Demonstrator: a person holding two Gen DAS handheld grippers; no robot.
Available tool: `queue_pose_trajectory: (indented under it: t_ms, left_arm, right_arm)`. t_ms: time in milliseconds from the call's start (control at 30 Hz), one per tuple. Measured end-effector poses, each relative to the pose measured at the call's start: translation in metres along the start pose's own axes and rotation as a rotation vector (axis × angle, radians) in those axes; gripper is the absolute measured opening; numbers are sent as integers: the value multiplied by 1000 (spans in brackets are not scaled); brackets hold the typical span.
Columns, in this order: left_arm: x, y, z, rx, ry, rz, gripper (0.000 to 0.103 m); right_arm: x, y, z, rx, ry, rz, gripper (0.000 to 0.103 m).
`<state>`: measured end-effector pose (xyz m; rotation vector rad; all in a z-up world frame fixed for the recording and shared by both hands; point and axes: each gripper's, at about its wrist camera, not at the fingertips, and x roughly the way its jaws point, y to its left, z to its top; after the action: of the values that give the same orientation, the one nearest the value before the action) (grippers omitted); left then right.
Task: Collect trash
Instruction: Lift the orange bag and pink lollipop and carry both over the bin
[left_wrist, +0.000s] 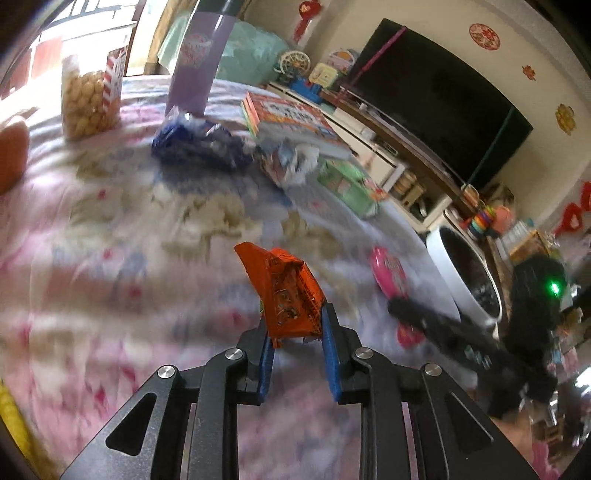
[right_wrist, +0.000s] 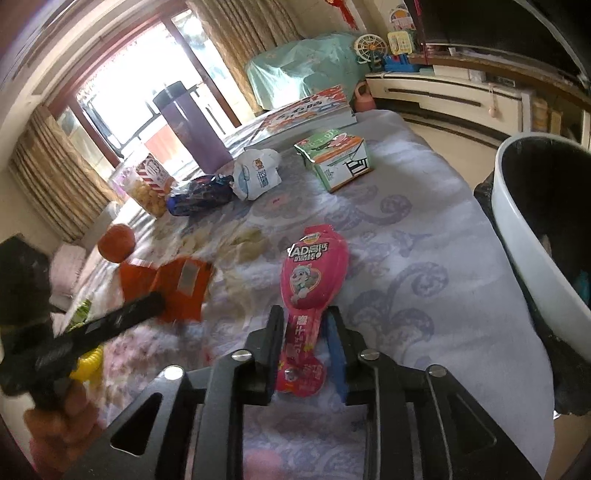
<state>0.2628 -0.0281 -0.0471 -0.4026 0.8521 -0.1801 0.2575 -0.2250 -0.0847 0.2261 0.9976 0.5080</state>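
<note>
Left gripper (left_wrist: 295, 325) clamps an orange wrapper (left_wrist: 284, 291) above the bedspread (left_wrist: 110, 258); right gripper (right_wrist: 306, 328) straddles a pink packet (right_wrist: 314, 273), whether pinched I cannot tell. Thin foil could slip out before reaching the white bin (right_wrist: 524, 236) at the bed's edge.

Bright curtained window (right_wrist: 122, 92), dark television (left_wrist: 436, 96)

Glossy crinkled orange foil wrapper (left_wrist: 284, 291), shiny pink plastic packet (right_wrist: 314, 273), matt printed cloth tablecloth (right_wrist: 424, 266)
</note>
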Motion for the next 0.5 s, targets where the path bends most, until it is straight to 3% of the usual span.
queue_pose_trajectory:
  t_ms: [133,233,500]
  left_arm:
    - [1,4,-3,-16,1,6,22]
    - [-1,1,-9,-5,-19,28,22]
    - [-17,-11,-33,11,-46,31,22]
  right_arm:
    - [3,4,-1,-25,0,-25,27]
    - [0,4,-4,-28,-8,-36,20]
    - [-26,2,-15,1,-71,-1,20]
